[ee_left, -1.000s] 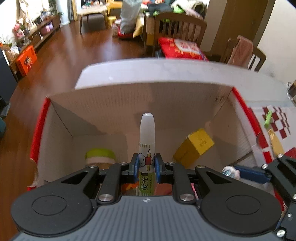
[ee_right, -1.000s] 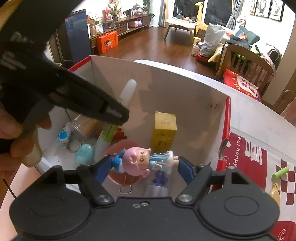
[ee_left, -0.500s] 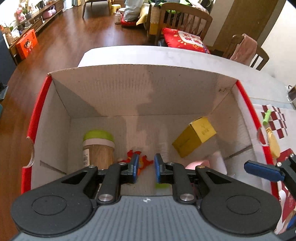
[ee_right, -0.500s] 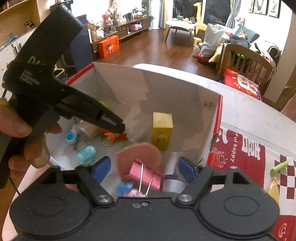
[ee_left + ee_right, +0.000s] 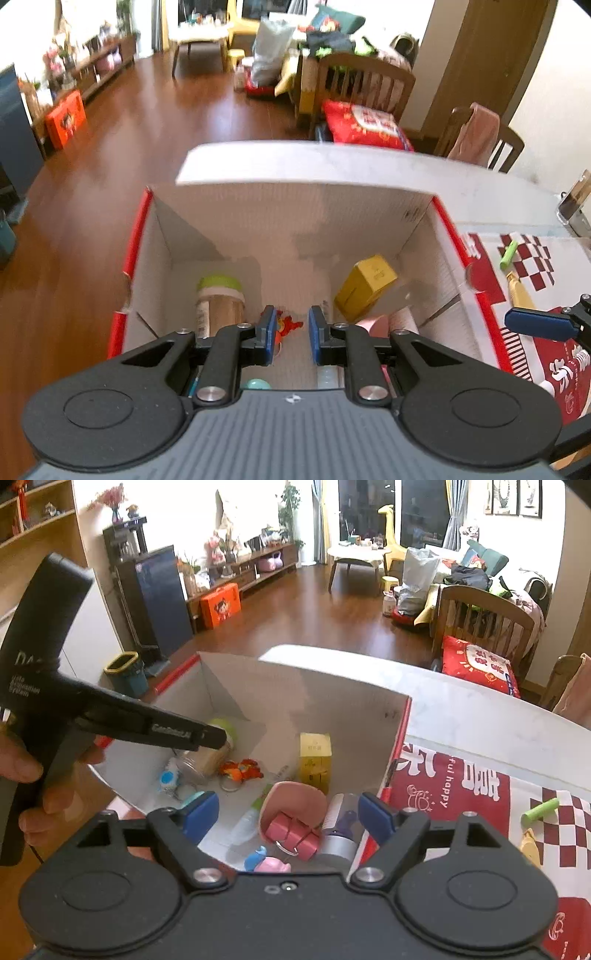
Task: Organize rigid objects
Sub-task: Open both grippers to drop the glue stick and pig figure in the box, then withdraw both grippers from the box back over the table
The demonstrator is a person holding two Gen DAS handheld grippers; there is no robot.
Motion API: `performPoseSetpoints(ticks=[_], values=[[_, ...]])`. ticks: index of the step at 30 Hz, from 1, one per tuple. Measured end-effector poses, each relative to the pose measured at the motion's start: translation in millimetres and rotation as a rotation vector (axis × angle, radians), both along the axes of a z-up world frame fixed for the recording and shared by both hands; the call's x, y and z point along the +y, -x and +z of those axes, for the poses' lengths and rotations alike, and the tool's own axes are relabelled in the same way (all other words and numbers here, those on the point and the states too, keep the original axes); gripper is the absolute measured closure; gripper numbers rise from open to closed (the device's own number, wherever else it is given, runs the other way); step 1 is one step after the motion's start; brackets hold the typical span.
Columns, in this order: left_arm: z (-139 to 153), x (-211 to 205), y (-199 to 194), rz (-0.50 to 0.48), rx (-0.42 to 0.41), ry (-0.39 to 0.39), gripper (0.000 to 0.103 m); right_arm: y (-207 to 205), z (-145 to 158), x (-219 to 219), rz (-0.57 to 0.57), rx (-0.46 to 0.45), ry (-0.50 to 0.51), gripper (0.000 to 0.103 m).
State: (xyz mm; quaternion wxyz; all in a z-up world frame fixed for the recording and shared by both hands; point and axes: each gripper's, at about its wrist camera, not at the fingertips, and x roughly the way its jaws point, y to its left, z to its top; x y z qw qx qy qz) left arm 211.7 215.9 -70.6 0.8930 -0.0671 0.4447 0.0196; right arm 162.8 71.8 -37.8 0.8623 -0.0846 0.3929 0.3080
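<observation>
An open cardboard box [image 5: 332,206] with a red rim stands on the table. My left gripper [image 5: 293,332] hovers over its near side, shut and empty; from the right wrist it [image 5: 214,737] shows at the left. My right gripper [image 5: 288,812] hangs above the box's near right corner. Its jaws are opening, with nothing between them. On the box floor lie the white glue stick [image 5: 255,816], the pink pig figure [image 5: 271,864], pink binder clips [image 5: 295,834] in a pink dish, a silver cylinder [image 5: 340,830], a yellow carton [image 5: 365,288], a green-lidded jar [image 5: 219,299] and an orange toy [image 5: 240,770].
A red patterned cloth [image 5: 461,786] lies right of the box, with a green stick [image 5: 541,808] and a yellow item [image 5: 519,295] on it. A person's hand [image 5: 22,768] grips the left tool. Wooden chairs stand beyond the white table [image 5: 480,709].
The glue stick has left my left gripper and the pig figure my right; both now lie in the box. Both grippers have risen and drawn back, and the right jaws stand wider.
</observation>
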Motion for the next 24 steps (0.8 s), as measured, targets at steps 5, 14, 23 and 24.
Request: performPoseSetpoints(ticks=[5,14,23,24], values=[[19.5,-11.2,19.8,-0.014,-0.055,0.001,0.085,10.3,14.6,-18.7,-0.001,-0.022,-0.034,0.017],[34.0,-43.9,38.4,-0.026,-0.090,-0.001,0.085,25.0,30.7,-62.7,-0.014,-0.045,-0.089,0.010],[35.9,-93.8,40.6,-0.041,-0.112,-0.010,0.085,35.1,35.0,-126.3,-0.023,-0.083,-0.084,0.004],[35.0,-100.8,40.3,-0.047,-0.114,-0.011,0.085,35.7,33.7,-133.2,-0.027,-0.085,-0.083,0.004]])
